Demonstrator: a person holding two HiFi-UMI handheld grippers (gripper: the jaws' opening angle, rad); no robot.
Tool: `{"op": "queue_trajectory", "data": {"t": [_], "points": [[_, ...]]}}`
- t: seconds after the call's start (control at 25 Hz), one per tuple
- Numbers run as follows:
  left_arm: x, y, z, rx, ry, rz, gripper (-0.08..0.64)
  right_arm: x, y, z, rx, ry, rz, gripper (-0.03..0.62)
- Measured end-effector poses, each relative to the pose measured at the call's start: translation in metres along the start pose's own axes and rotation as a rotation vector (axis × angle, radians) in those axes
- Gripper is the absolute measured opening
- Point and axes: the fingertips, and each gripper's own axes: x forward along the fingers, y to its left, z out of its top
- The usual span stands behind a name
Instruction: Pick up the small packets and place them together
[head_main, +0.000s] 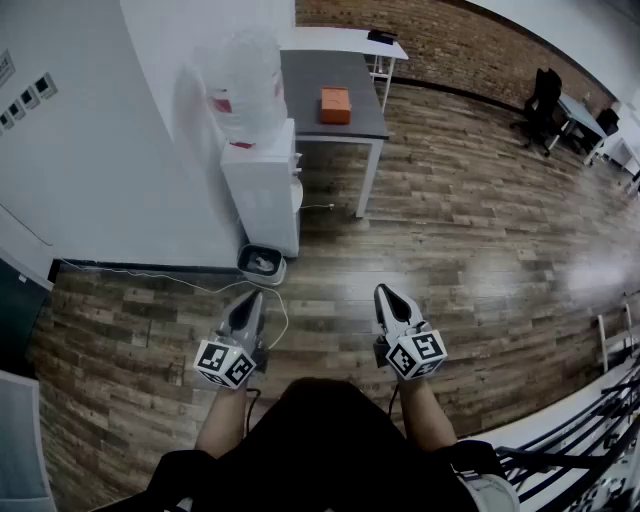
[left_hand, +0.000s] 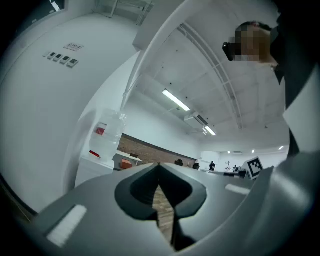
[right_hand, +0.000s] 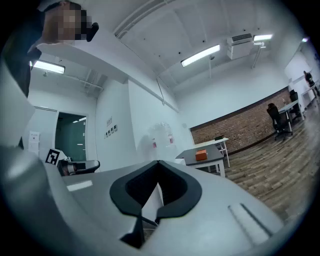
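- Head view: the left gripper (head_main: 254, 298) and right gripper (head_main: 386, 293) are held side by side over the wooden floor (head_main: 480, 250), both pointing away from the person. Each has its jaws together with nothing between them.
- The only packet-like thing in sight is an orange box (head_main: 335, 105). It lies flat on the grey table (head_main: 310, 75), well apart from both grippers. It looks slightly longer along the line running away from the person, but it is too small to tell whether it is one packet or several.
- Between the left gripper and the table stands a white water dispenser (head_main: 265, 190) with a clear bottle (head_main: 245, 80) on top. A small grey tray (head_main: 262, 263) sits at its foot and a thin cable (head_main: 150, 275) trails across the floor.
- A white desk (head_main: 345, 40) stands behind the grey table against the brick wall (head_main: 450, 40), and a black chair (head_main: 545, 95) is far off to the right.
- Left gripper view: the left gripper (left_hand: 159, 166) has its tips meeting, with only floor showing through the slit below them. The dispenser (left_hand: 97, 165) is at left and the orange box (left_hand: 125, 163) is a speck beyond it.
- Right gripper view: the right gripper (right_hand: 158, 162) is closed tip to tip and empty. The orange box (right_hand: 201, 155) sits on the grey table (right_hand: 207, 150) ahead and to the right, with the dispenser partly behind the jaws.
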Motion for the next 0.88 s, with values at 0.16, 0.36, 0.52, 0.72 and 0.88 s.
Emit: {"op": "queue_trajectory", "data": {"t": [0.16,0.36,0.52,0.72,0.88], "points": [[-0.004,0.006,0.002,-0.006,-0.006,0.005,0.000,0.006,0.004,-0.001,-0.006,0.007,0.004,0.000],[-0.010,0.010,0.005,-0.011,-0.014,0.011,0.000,0.010,0.012,-0.005,-0.009,0.017,0.015,0.000],[-0.016,0.015,0.005,-0.013,-0.010,0.013,0.000,0.015,0.019,-0.011,0.003,0.027,0.028,0.002],[-0.025,0.022,0.005,-0.034,0.004,0.014,-0.002,0.023,0.032,-0.015,0.053,0.013,0.058,0.002],[-0.032,0.026,0.011,-0.010,0.001,0.006,-0.002,0.031,0.045,-0.013,0.037,0.014,0.059,0.002]]}}
